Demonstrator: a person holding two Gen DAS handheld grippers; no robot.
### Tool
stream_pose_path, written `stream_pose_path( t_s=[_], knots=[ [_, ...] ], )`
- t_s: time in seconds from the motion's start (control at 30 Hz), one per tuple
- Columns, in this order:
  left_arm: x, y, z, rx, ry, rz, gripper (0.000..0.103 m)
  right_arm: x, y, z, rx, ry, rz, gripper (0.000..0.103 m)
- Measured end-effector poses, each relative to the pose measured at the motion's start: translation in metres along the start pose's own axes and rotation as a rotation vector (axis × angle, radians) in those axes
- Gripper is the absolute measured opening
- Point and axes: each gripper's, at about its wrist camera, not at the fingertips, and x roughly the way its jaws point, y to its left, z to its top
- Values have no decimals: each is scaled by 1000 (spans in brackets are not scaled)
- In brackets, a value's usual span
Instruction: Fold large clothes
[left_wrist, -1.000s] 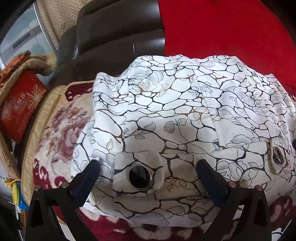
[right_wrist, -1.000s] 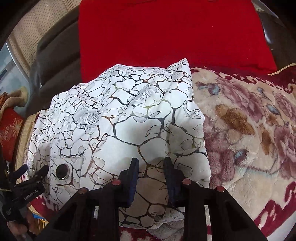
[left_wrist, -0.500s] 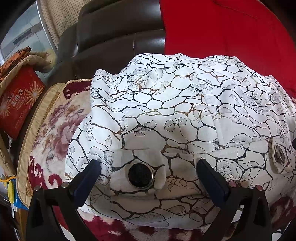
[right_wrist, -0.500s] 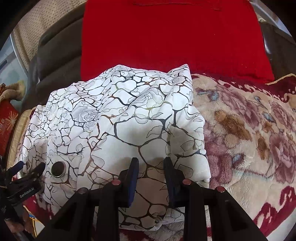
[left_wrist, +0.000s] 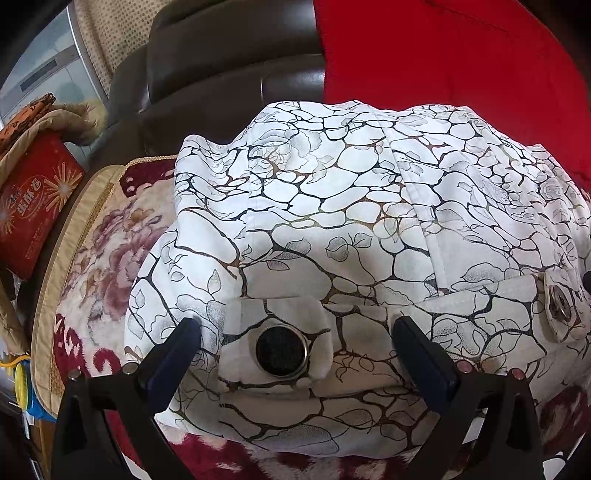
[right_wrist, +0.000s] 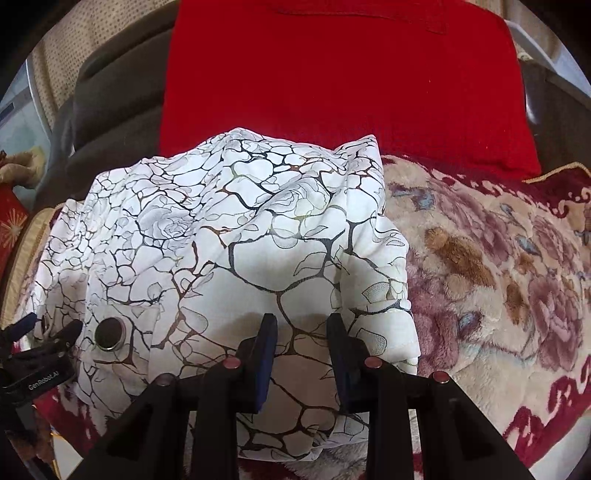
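Left claw (left_wrist: 295, 328) spread wide over the white patterned garment (left_wrist: 332, 229); right claw (right_wrist: 302, 325) narrow, whether it's pinching fabric I can't tell; open floral blanket (right_wrist: 498, 258) at frame right.

Your left wrist view: looks steeply down along own fingers, close over near left part of white crackle-print garment (left_wrist: 332, 229), snap tab (left_wrist: 282, 350) framed between fingertips; floral blanket (left_wrist: 99, 251) at left, dark sofa back (left_wrist: 221, 66) and red cushion (left_wrist: 461, 66) beyond.

Your right wrist view: same downward tilt, close over garment's right edge, floral blanket stretching right.

Shared: garment, snap tab, red cushion, sofa back. Left gripper (right_wrist: 44, 326) shows at right view's left edge.
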Motion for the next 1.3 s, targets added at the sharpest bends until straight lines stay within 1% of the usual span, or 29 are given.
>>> stream_pose_path(
  t_s=[0.43, 1.07, 1.23, 1.3],
  knots=[
    [0, 0, 0, 2, -7, -8, 103, 0, 4, 0, -21, -12, -30, 32],
    [1, 0, 0, 3, -7, -9, 103, 1, 5, -1, -28, -13, -32, 32],
    [-5, 7, 6, -2, 8, -33, 103, 2, 6, -1, -35, -6, -38, 32],
    [-18, 18, 7, -13, -20, 4, 103, -2, 3, 3, -22, 1, -26, 32]
  ],
)
